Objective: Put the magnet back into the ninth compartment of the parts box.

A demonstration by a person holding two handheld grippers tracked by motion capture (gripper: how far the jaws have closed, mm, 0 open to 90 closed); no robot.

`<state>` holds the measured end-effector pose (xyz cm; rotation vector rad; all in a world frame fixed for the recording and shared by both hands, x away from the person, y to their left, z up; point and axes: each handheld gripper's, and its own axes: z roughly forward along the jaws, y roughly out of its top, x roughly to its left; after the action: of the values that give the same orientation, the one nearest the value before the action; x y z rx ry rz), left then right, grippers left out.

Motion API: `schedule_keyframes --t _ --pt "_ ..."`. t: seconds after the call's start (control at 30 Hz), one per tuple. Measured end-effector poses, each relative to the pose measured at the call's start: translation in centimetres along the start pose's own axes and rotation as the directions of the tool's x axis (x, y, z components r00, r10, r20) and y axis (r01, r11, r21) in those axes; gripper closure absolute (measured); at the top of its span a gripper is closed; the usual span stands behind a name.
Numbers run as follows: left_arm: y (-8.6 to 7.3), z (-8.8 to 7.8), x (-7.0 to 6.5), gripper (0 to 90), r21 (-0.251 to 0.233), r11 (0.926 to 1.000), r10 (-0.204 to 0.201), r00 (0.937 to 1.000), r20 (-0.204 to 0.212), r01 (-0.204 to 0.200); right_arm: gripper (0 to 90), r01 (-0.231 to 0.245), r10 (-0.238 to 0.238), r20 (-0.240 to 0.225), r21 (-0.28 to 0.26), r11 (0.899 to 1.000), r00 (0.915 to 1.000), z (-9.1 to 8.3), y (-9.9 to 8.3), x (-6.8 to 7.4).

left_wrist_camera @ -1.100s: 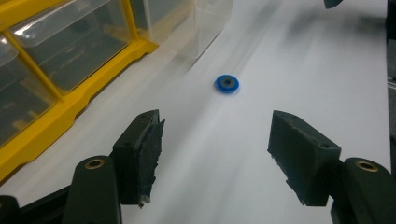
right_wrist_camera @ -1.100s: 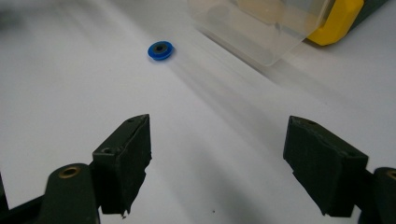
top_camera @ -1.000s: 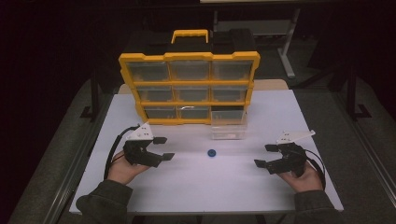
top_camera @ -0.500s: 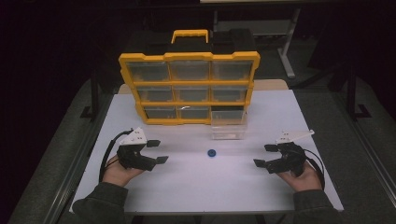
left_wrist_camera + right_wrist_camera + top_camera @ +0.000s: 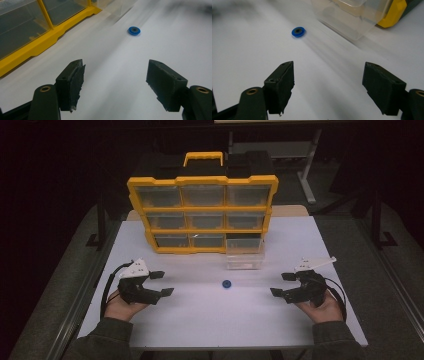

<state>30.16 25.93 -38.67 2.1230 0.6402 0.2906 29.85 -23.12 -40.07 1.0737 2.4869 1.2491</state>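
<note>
Blue ring [image 5: 227, 284], small and flat with a dark centre, lies alone on the white surface [image 5: 210, 320] at the middle of the high view, just below and slightly left of the clear drawer [image 5: 244, 258] that stands pulled out in front of the lower right corner of the yellow organiser [image 5: 202, 215]. Left hand-held gripper [image 5: 161, 283] sits at the lower left of that frame, well apart from the ring, its jaws spread wide with nothing between them; they have just been opening a little further. In the left gripper view the ring [image 5: 134, 30] shows in the upper middle, far ahead of the two black pads [image 5: 71, 82], with the organiser's yellow frame [image 5: 37, 45] running along the upper left. Right hand-held gripper [image 5: 282, 284] rests at the lower right of the high view, held in a hand [image 5: 320, 307], its jaws likewise spread and empty. In the right gripper view the ring [image 5: 298, 32] lies at the upper left and the clear drawer [image 5: 352, 17] at the upper right; what seems to be a dark item inside the drawer is too blurred to identify.
</note>
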Motion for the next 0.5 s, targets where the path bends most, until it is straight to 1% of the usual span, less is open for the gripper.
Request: schedule_keyframes --t 0.03,0.07,0.1,0.17,0.2,0.27,0.33,0.37,0.4,0.43,0.47,0.5 --pt "-0.1 0.0 0.0 29.1 0.003 1.0000 -0.006 1.0000 0.000 0.006 23.9 0.010 -0.010 -0.002 -0.001 1.000 1.0000 0.0 0.1 0.0" --pt "-0.1 0.0 0.0 29.1 0.002 1.0000 -0.007 1.0000 -0.002 0.007 22.8 0.006 -0.006 -0.007 0.005 1.000 1.0000 0.1 0.1 0.1" --pt "-0.2 -0.1 0.0 29.0 -0.001 0.9999 -0.011 0.9999 -0.004 0.011 22.1 -0.007 0.007 -0.021 0.015 1.000 0.9998 0.1 0.2 0.2" --pt "-0.3 -0.2 -0.1 28.7 -0.002 1.0000 -0.009 0.9999 -0.006 0.009 22.1 0.004 -0.004 -0.027 0.022 1.000 0.9996 0.2 0.4 0.2" --pt "-0.3 -0.3 -0.1 28.7 0.001 1.0000 -0.008 0.9999 -0.008 0.008 22.1 0.001 0.000 -0.031 0.024 1.000 0.9995 0.2 0.5 0.3" --pt "-0.4 -0.3 -0.1 28.6 0.005 1.0000 -0.007 0.9999 -0.008 0.007 22.1 0.007 -0.006 -0.035 0.023 1.000 0.9994 0.2 0.6 0.4" --pt "-0.5 -0.5 -0.1 28.2 -0.002 0.9999 -0.012 0.9999 -0.010 0.012 21.8 0.015 -0.014 -0.038 0.018 1.000 0.9992 0.0 0.9 0.6" --pt "-0.6 -0.7 0.0 28.1 -0.002 0.9999 -0.013 0.9998 -0.013 0.013 21.8 0.012 -0.011 -0.039 0.018 1.000 0.9992 0.0 1.0 0.6" --pt "-0.7 -0.8 -0.1 28.1 -0.006 0.9997 -0.022 0.9996 -0.015 0.022 21.8 0.011 -0.010 -0.041 0.021 1.000 0.9991 -0.1 1.1 0.6" --pt "-0.7 -0.9 0.0 28.1 -0.004 0.9999 -0.016 0.9997 -0.018 0.016 21.8 0.011 -0.011 -0.044 0.020 1.000 0.9990 -0.1 1.1 0.6" --pt "-0.8 -0.9 0.0 28.0 -0.008 0.9996 -0.026 0.9995 -0.018 0.025 21.6 0.000 0.001 -0.044 0.024 1.000 0.9990 -0.1 1.2 0.6" --pt "-0.9 -1.0 0.1 27.9 -0.004 0.9997 -0.026 0.9995 -0.018 0.026 21.3 0.014 -0.014 -0.042 0.019 1.000 0.9990 -0.1 1.3 0.6"
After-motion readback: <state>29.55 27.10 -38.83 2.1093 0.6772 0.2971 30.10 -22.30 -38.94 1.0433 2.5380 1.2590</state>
